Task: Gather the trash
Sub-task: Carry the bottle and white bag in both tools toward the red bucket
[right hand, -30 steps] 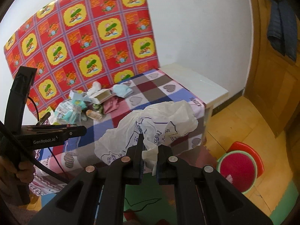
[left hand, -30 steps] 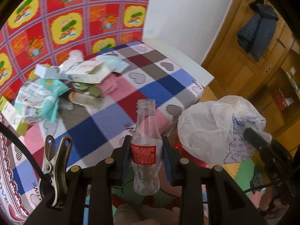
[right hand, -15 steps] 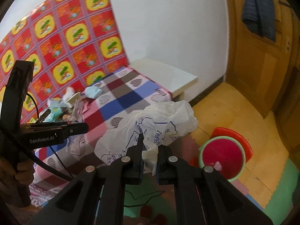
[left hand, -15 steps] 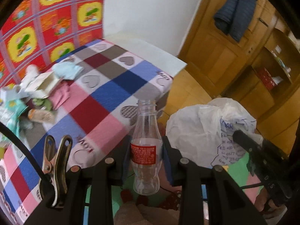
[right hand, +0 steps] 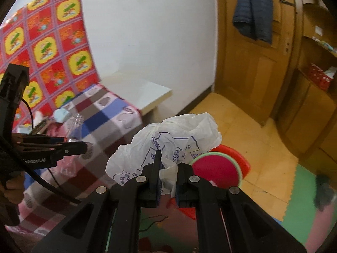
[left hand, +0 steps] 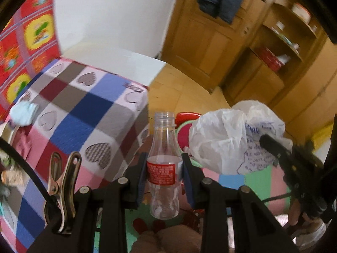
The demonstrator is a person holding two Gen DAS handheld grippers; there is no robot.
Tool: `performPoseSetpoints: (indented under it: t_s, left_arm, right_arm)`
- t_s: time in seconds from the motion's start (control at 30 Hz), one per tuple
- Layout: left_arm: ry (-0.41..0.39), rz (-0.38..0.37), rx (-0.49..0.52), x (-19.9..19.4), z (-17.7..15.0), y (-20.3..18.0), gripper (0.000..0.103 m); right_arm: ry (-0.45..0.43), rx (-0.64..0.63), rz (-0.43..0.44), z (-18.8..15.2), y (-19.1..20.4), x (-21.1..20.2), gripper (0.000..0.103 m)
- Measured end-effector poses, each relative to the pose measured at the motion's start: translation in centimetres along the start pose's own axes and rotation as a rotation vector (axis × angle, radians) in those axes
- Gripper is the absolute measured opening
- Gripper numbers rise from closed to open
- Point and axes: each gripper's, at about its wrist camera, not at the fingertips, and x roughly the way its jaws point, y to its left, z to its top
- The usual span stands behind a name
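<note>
An empty clear bottle (left hand: 163, 168) is being clamped upright at its red label by the left gripper (left hand: 164, 176), just right of the checked table (left hand: 88, 105). A crumpled white plastic bag (right hand: 168, 141) is being pinched by the right gripper (right hand: 167, 181), near a red stool (right hand: 219, 168).

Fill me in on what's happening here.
A person is clearing trash with a handheld gripper in each hand. The left gripper is clamped on an empty clear plastic bottle with a red label and no cap, held upright. The right gripper is pinched shut on a crumpled white plastic bag. Both hang past the edge of the checked tablecloth, over the floor near a red stool. More litter lies on the cloth.
</note>
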Motion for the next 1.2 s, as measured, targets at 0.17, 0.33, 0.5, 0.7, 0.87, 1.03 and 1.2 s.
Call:
performPoseSetpoints:
  t_s: [0.17,0.33,0.5,0.7,0.87,1.03,1.2]
  left_arm:
    - [0.033,-0.044,0.049,2.3,0.9,-2.1,0.032]
    - [0.028,-0.076,0.061,5.1,2.2,-4.1,0.032]
    - [0.027,-0.108,0.063,8.4,3.1,-6.0,0.032]
    - [0.07,-0.131,0.093,13.7,4.0,-8.9,0.032]
    - [0.101,-0.141,0.146,18.0,4.4,-11.1,0.032]
    - [0.158,-0.153,0.148,23.0,4.7,-12.7,0.032]
    - [0.185,-0.136,0.139,26.7,4.7,-13.1,0.032]
  right_arm:
    - [0.017,0.022,-0.053,-0.2,-2.2,1.0,0.01]
    - [0.044,0.034,-0.083,-0.8,-4.8,2.5,0.01]
    - [0.076,0.061,-0.094,-1.7,-7.4,4.0,0.01]
    - [0.113,0.059,-0.122,-3.3,-10.3,6.1,0.01]
    - [0.136,0.08,-0.126,-4.6,-12.4,8.2,0.01]
    - [0.157,0.034,-0.145,-6.0,-13.6,11.3,0.01]
    - [0.202,0.064,-0.108,-7.6,-15.2,16.0,0.01]
